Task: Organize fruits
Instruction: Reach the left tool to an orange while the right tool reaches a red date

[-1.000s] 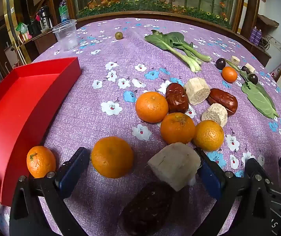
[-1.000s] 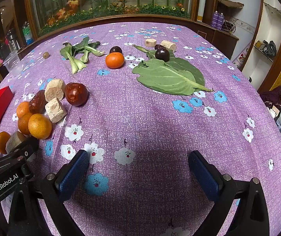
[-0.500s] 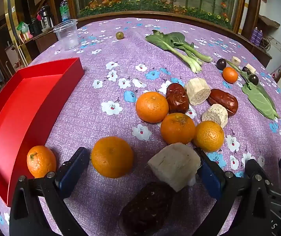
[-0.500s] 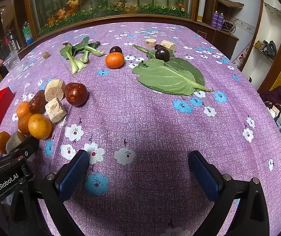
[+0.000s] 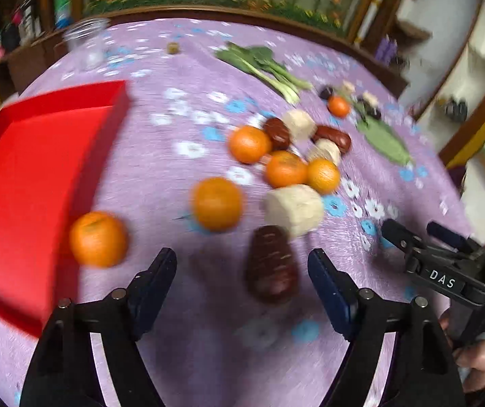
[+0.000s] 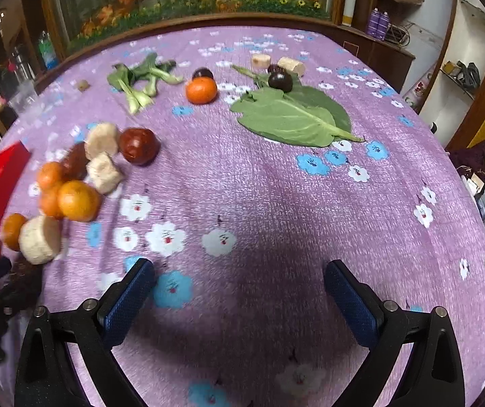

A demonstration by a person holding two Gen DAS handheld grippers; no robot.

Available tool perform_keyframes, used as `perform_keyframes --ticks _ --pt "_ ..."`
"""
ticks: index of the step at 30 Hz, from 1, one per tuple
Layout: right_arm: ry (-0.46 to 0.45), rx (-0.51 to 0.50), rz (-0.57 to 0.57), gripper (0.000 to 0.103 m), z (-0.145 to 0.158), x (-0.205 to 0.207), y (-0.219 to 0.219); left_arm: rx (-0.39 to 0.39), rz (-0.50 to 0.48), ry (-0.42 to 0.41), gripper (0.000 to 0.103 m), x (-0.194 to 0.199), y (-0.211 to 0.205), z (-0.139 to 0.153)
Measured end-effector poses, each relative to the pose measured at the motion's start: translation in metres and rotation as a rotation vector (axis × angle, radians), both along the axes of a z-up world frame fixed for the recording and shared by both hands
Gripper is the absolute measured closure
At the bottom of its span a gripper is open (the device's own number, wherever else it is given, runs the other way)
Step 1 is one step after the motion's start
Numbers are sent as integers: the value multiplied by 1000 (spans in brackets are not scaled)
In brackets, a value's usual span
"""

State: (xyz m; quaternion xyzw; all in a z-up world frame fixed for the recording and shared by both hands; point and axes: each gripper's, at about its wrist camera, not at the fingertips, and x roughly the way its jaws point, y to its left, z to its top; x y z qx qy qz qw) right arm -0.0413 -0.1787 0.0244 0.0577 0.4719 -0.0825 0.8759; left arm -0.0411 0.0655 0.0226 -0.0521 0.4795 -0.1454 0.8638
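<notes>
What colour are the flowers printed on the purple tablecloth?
White and blue flowers on the purple tablecloth, sharpest in the right wrist view.

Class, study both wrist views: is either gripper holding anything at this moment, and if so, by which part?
Nothing is held. The left gripper is open, its fingers either side of a dark fruit on the cloth without touching it. The right gripper is open over bare tablecloth.

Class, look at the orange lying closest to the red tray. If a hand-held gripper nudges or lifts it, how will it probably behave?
The orange looks round and rests on flat cloth, so a nudge would probably roll it, perhaps against the red tray beside it. Its skin looks smooth and firm, so it likely holds its shape when squeezed. It might slip unless gripped across the middle.
</notes>
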Motion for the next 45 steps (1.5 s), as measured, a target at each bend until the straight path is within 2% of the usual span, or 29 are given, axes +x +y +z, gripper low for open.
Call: perform_keyframes --ticks 5,8,11,13,14,17,20,22,24,28,33,39,45 --pt "-98 -29 65 1 24 -20 23 -111 72 -71 22 -20 66 20" --pt "-141 39 132 1 35 -27 41 -182 56 -78 21 -31 80 23" --pt "-176 74 199 1 41 -29 62 -136 30 -73 22 -39 75 25" --pt "-178 82 237 1 44 -27 77 -120 13 -83 30 -44 73 27" --pt "-175 90 246 4 44 -27 80 -125 2 -91 38 -45 74 30" --pt "-152 149 306 10 42 -26 92 -144 2 -123 44 -52 81 35" --pt "-117 203 357 17 36 -26 104 -135 -21 -147 59 -53 82 39" --pt "-88 235 372 20 29 -22 110 -134 -42 -147 64 -52 78 39" --pt "-65 249 380 25 21 -18 116 -132 -55 -146 65 -52 75 39" --pt "-46 261 390 27 15 -13 127 -123 -59 -142 65 -45 71 39" --pt "-30 226 397 32 7 -4 143 -113 -80 -136 65 -30 60 41" --pt "-27 225 396 33 7 -3 142 -73 -124 -120 65 -8 37 36" --pt "-33 224 403 33 6 -4 141 -45 -126 -77 64 12 22 23"
